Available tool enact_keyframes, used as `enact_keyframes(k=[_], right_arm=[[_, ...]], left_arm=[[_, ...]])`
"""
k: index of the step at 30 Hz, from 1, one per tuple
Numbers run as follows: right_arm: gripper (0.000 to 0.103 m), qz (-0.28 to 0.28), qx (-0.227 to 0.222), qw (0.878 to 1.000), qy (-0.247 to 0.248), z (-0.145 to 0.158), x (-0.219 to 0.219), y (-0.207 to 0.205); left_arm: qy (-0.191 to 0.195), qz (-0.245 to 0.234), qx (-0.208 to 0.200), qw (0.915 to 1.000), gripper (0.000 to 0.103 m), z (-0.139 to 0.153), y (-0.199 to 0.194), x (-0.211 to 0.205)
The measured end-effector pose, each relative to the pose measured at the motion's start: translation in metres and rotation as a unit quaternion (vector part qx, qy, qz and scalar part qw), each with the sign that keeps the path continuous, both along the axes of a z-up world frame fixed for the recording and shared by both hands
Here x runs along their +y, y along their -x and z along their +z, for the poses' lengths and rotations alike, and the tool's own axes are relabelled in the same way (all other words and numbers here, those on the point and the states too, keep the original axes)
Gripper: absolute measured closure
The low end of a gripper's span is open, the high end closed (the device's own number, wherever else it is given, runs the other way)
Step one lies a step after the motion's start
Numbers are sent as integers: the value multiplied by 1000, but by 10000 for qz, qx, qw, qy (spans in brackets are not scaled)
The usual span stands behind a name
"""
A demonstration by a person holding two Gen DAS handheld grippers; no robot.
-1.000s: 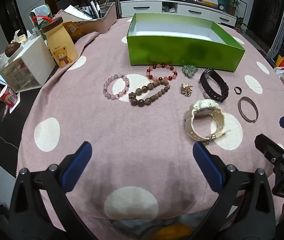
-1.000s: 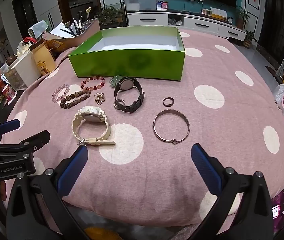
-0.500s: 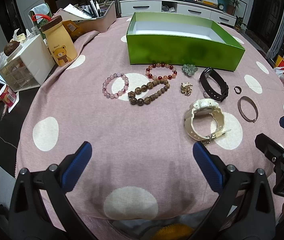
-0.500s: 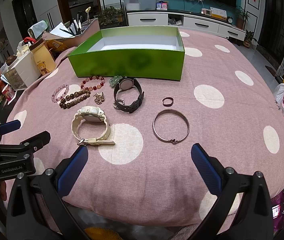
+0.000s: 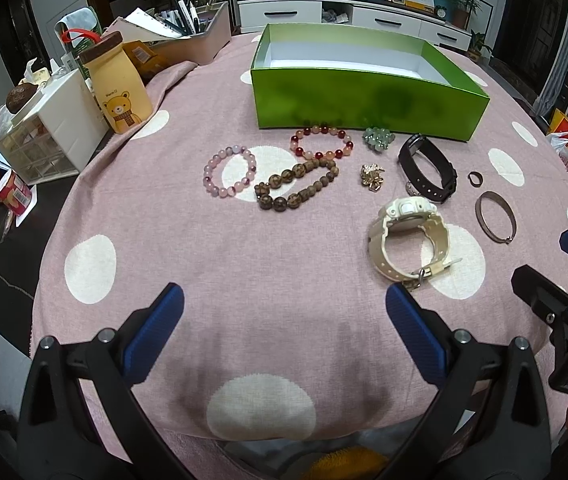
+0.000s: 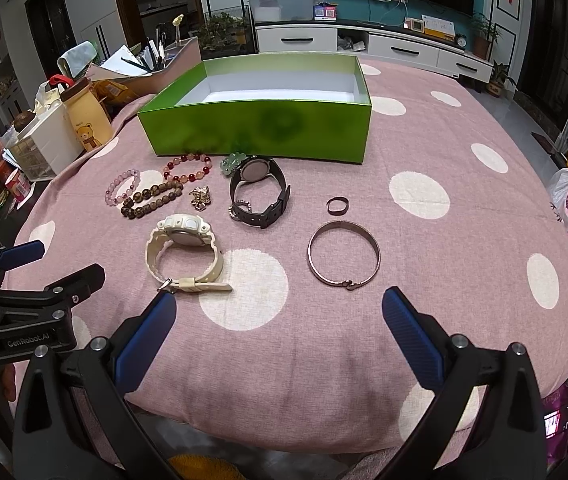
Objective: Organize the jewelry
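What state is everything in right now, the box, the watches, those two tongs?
Green box: open, nothing visible inside.
White watch: strap buckled, on its side on the cloth.
Black watch: strap closed, on its side.
Bangle: lying flat.
Left tongs: open, holding nothing.
Right tongs: open, holding nothing.

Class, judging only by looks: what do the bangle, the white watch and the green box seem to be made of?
Bangle: probably metal, a thin dull-shiny band with a clasp.
White watch: likely matte resin or rubber, with a moulded, ridged strap.
Green box: seemingly glossy card, with thin walls that reflect.
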State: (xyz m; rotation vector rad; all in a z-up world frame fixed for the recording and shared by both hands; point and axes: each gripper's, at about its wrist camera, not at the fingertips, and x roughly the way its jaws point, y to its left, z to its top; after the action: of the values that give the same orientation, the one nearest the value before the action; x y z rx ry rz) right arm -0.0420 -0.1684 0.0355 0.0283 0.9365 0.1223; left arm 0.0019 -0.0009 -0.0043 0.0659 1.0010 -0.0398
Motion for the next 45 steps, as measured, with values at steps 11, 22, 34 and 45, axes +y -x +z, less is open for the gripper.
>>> enact_keyframes(k=[11,22,34,45], right_arm=[[1,2,-5,10000,-2,1,1,1],[1,6,-11,10000,-12,1,1,1],[1,2,-5,10000,-23,1,-1,1],[1,5,0,10000,-32,3,2,-2]], left_arm=[[2,4,-1,10000,2,0,0,0],[-1,10,0,10000,2,0,0,0],[-2,8,1,10000,2,0,0,-1],[-7,4,13,10000,2,-1,-1,-2]])
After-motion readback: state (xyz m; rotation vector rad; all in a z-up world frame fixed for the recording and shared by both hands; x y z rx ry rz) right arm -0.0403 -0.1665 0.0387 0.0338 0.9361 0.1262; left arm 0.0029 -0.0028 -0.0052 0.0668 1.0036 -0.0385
